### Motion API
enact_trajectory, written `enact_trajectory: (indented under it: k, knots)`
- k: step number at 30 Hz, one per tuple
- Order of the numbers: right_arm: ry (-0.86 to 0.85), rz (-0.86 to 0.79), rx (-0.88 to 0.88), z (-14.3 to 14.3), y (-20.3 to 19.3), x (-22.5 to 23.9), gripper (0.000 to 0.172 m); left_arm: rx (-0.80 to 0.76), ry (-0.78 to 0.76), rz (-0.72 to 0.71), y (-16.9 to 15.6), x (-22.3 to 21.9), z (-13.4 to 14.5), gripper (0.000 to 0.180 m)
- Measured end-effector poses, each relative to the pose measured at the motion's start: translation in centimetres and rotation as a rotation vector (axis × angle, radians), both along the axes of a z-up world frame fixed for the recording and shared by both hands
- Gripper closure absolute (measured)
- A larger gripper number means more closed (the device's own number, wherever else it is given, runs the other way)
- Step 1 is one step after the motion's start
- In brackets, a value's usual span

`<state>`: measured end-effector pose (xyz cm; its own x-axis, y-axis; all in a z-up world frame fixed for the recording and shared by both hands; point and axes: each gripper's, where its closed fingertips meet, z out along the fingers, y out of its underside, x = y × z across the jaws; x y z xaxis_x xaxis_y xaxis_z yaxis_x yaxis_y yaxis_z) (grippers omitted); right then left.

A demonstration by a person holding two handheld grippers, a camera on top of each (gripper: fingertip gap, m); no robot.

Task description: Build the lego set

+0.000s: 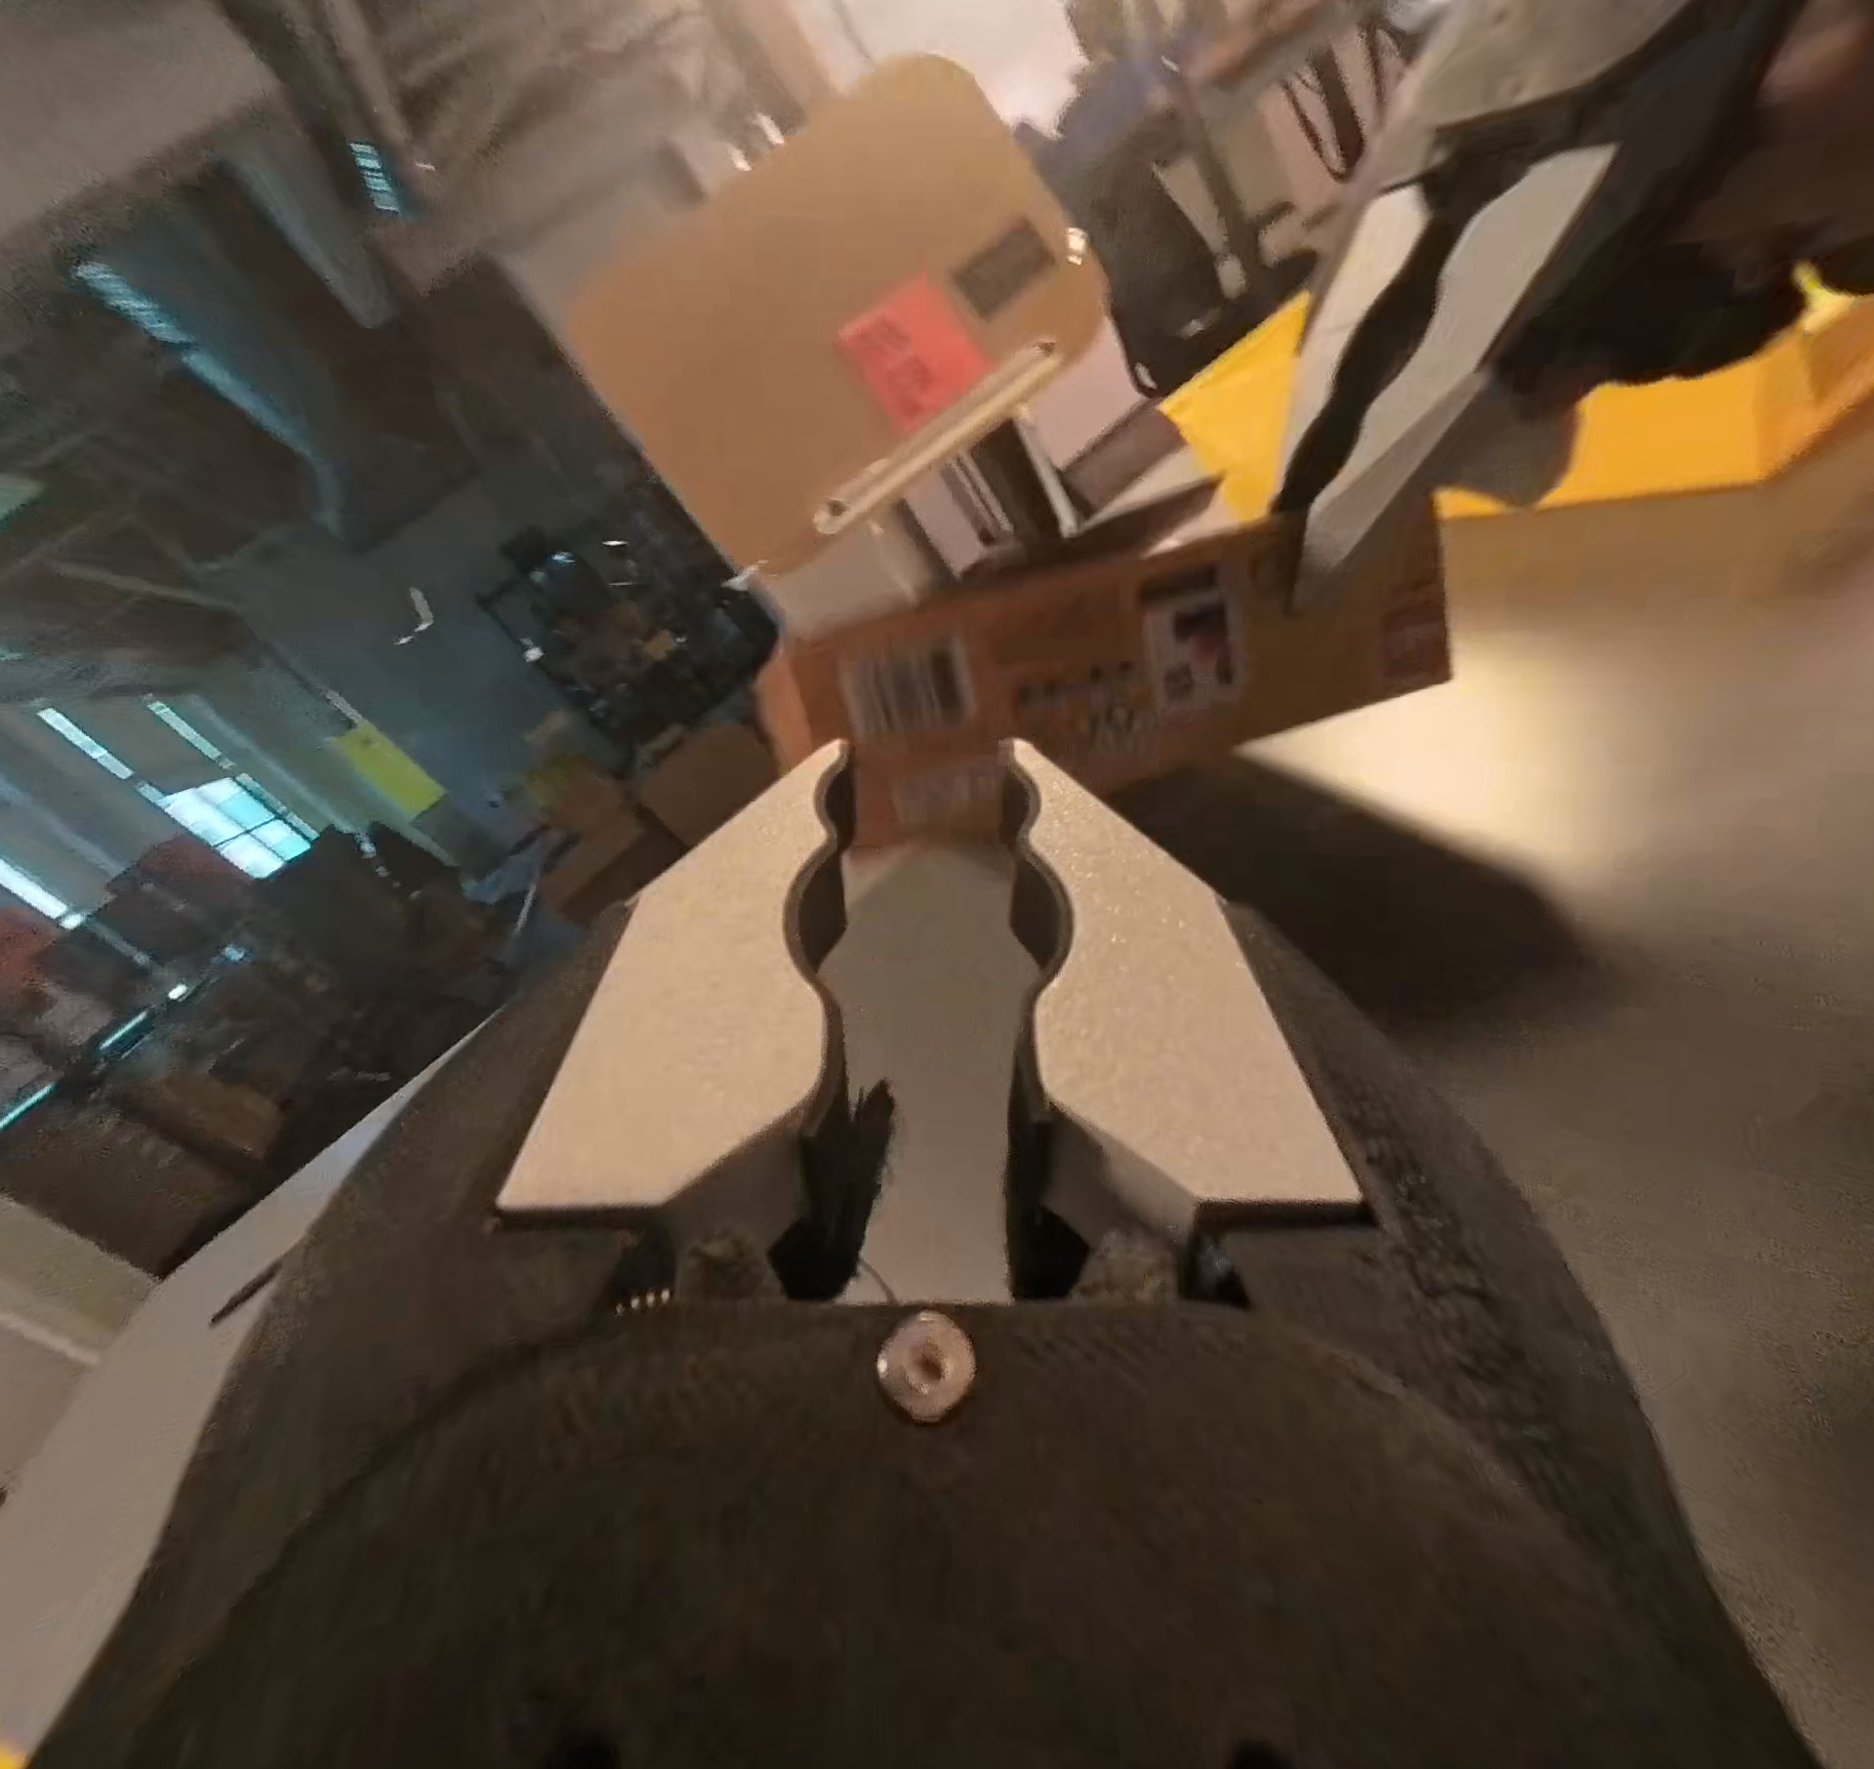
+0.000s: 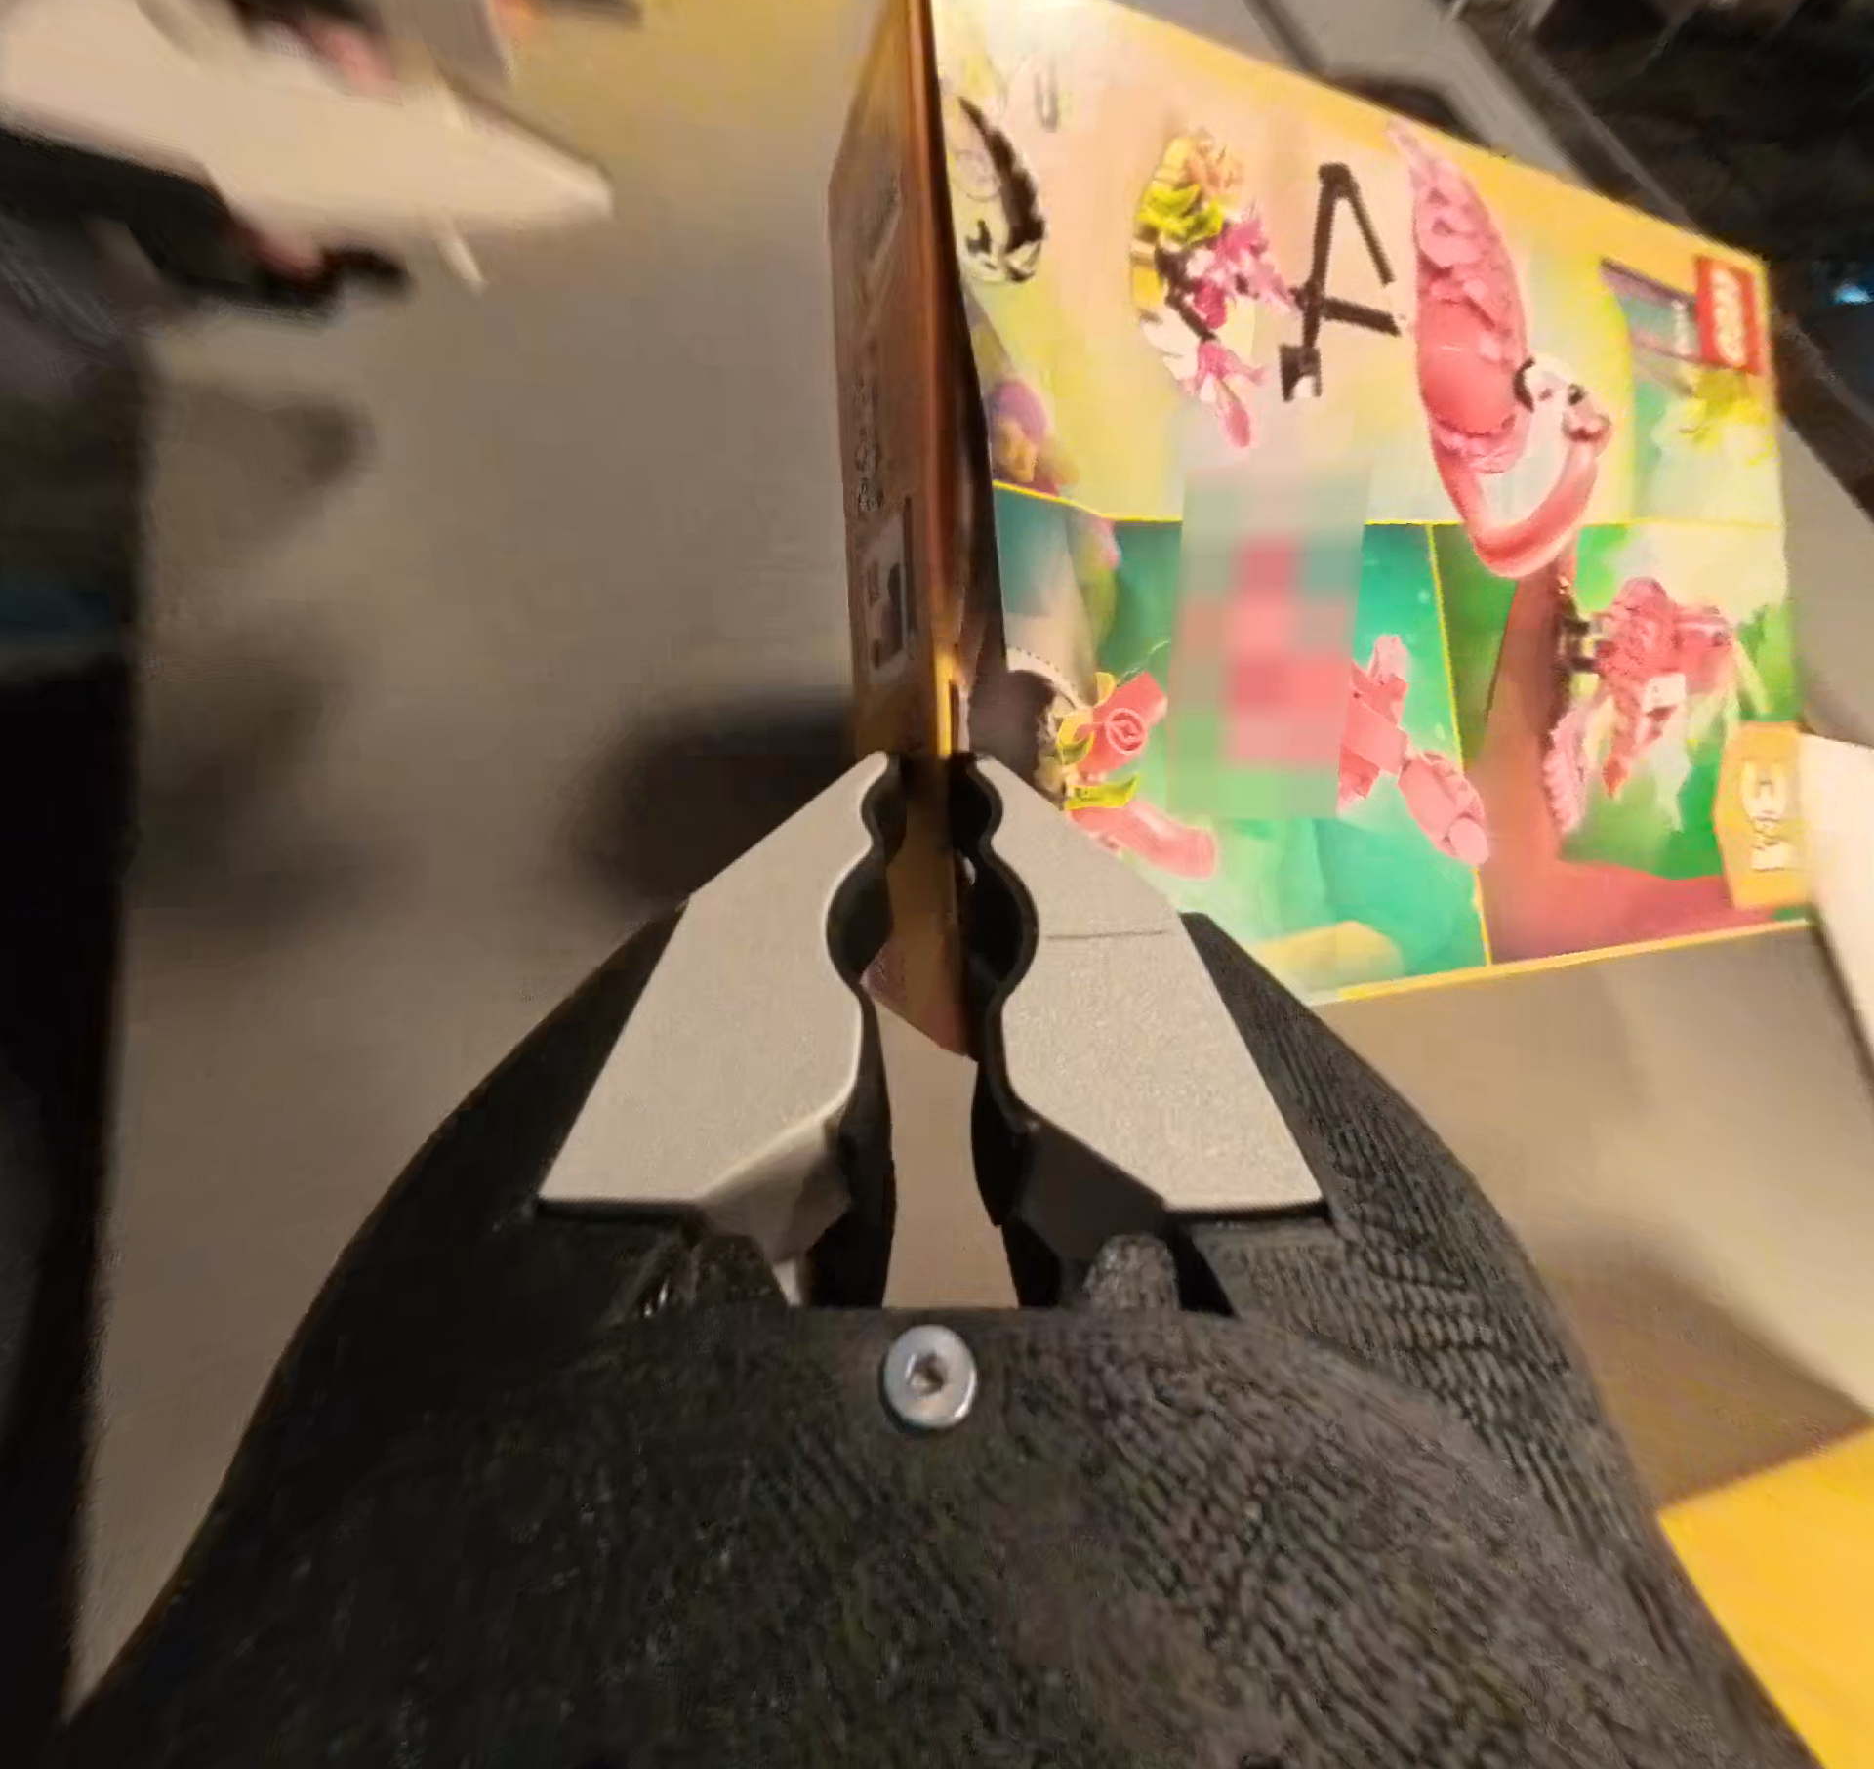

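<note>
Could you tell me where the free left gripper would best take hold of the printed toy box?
Probably the near end of the toy box, approached from its open top edge: the wall there is thin card, while the right gripper already pinches the far end flap.

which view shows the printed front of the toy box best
The right wrist view: the toy box turns its colourful pictured front to the camera, while the right gripper pinches its flap. The left wrist view shows only the box's brown side with a barcode, blurred.
</note>
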<state>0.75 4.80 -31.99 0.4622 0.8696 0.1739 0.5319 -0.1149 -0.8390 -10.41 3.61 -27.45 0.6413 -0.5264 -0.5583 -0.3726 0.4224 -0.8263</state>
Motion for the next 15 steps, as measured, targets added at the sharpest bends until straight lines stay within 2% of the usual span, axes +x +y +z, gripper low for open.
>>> enact_trajectory:
  k: [2,4,7,10,15]
  knots:
    - [0.186,-0.014,-0.067,2.3,-0.2,0.8,0.165,0.007,-0.054,0.043,0.4,-1.0,0.0,0.154]
    - [0.282,-0.005,-0.108,3.6,-0.5,1.5,0.166,-0.005,-0.097,0.068,0.8,-1.2,-0.5,0.153]
    - [0.288,0.024,-0.149,4.3,-1.0,2.6,0.168,-0.027,-0.151,0.072,1.0,-0.7,-1.5,0.153]
    - [0.252,0.036,-0.174,5.4,-1.2,3.6,0.167,0.014,-0.139,0.084,0.8,-0.4,-1.3,0.154]
    - [0.259,0.082,-0.189,9.3,-0.6,4.9,0.165,-0.005,-0.177,0.05,0.6,-0.7,-1.2,0.155]
